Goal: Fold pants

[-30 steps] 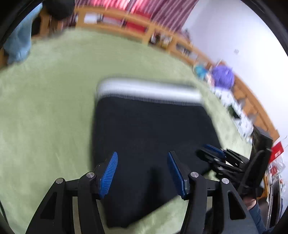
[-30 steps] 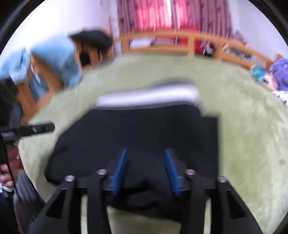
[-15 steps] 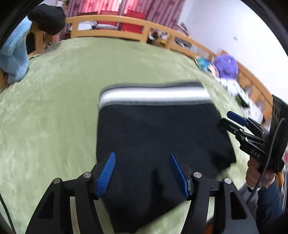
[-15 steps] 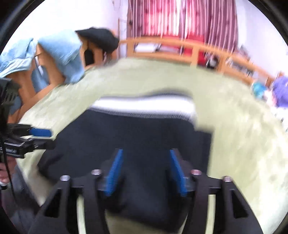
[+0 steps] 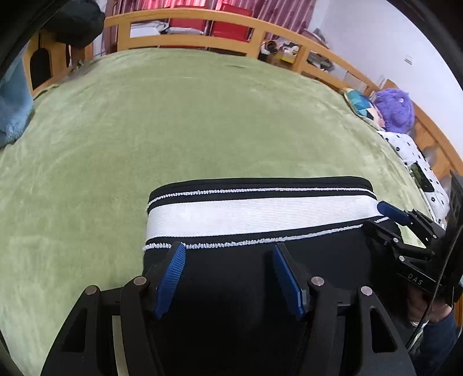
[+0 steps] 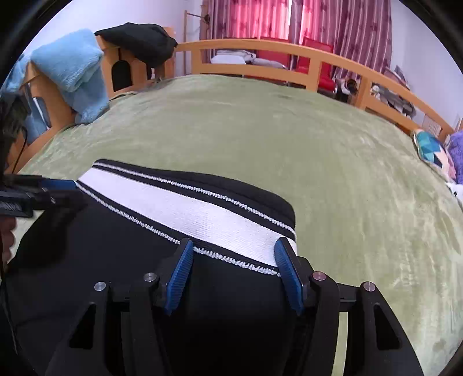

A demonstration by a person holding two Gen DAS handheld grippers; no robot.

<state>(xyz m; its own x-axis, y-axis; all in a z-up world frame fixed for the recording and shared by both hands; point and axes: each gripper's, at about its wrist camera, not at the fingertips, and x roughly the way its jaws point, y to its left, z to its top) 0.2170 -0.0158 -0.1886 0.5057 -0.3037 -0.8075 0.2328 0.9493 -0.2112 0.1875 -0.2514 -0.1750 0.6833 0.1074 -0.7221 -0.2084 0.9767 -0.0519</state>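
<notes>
Black pants (image 5: 246,289) with a white striped waistband (image 5: 254,214) lie folded on the green blanket (image 5: 173,115). My left gripper (image 5: 228,274) is open and empty, low over the black cloth just short of the waistband's left end. My right gripper (image 6: 234,274) is open and empty over the waistband's (image 6: 202,214) right end; the pants (image 6: 115,260) spread to its left. The right gripper also shows in the left wrist view (image 5: 405,231), and the left gripper in the right wrist view (image 6: 37,191).
A wooden bed rail (image 5: 202,17) runs round the far side. A blue towel (image 6: 72,72) and dark garment (image 6: 139,40) hang on a wooden frame at left. A purple plush (image 5: 396,107) and patterned cushion (image 6: 431,147) lie at the right edge.
Both grippers have moved forward over the pants toward the waistband, which now lies close in front of the fingers. Both stay open.
</notes>
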